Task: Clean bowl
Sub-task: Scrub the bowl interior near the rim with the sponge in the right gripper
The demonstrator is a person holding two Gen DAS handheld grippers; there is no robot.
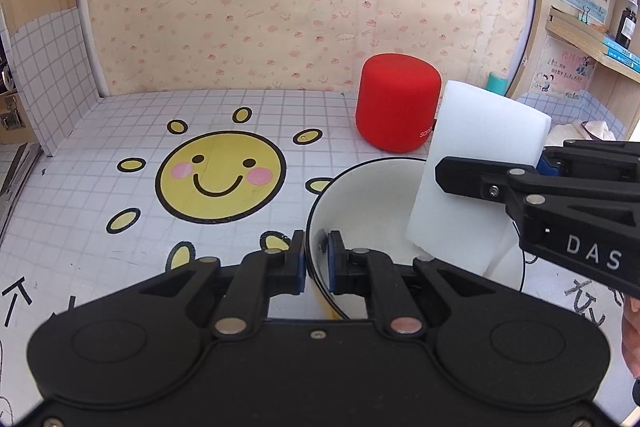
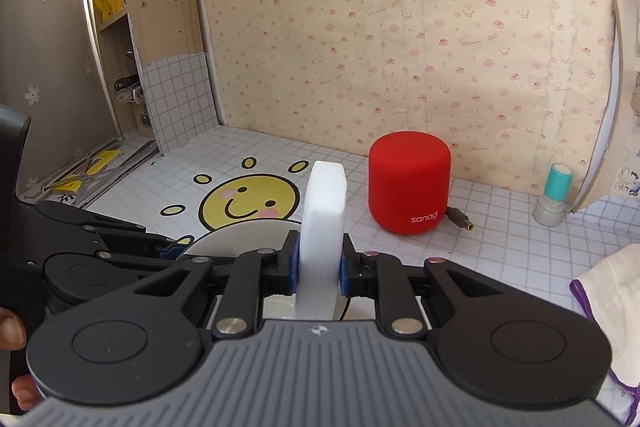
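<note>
A white bowl (image 1: pixel 372 195) with a dark rim sits on the tiled table. My left gripper (image 1: pixel 316 255) is shut on the bowl's near-left rim, one pad inside and one outside. My right gripper (image 2: pixel 319 261) is shut on a white sponge block (image 2: pixel 324 211). In the left wrist view the sponge (image 1: pixel 476 179) stands tilted with its lower end inside the bowl at its right side, and the right gripper (image 1: pixel 500 183) reaches in from the right. In the right wrist view the bowl (image 2: pixel 248 235) is mostly hidden behind the grippers.
A red cylindrical speaker (image 1: pixel 396 103) stands just behind the bowl, with its cable plug (image 2: pixel 460 219) lying beside it. A teal-capped stamp (image 2: pixel 554 195) stands by the back wall. A white cloth (image 2: pixel 608 299) lies at the right. A sun sticker (image 1: pixel 220 177) marks the table to the left.
</note>
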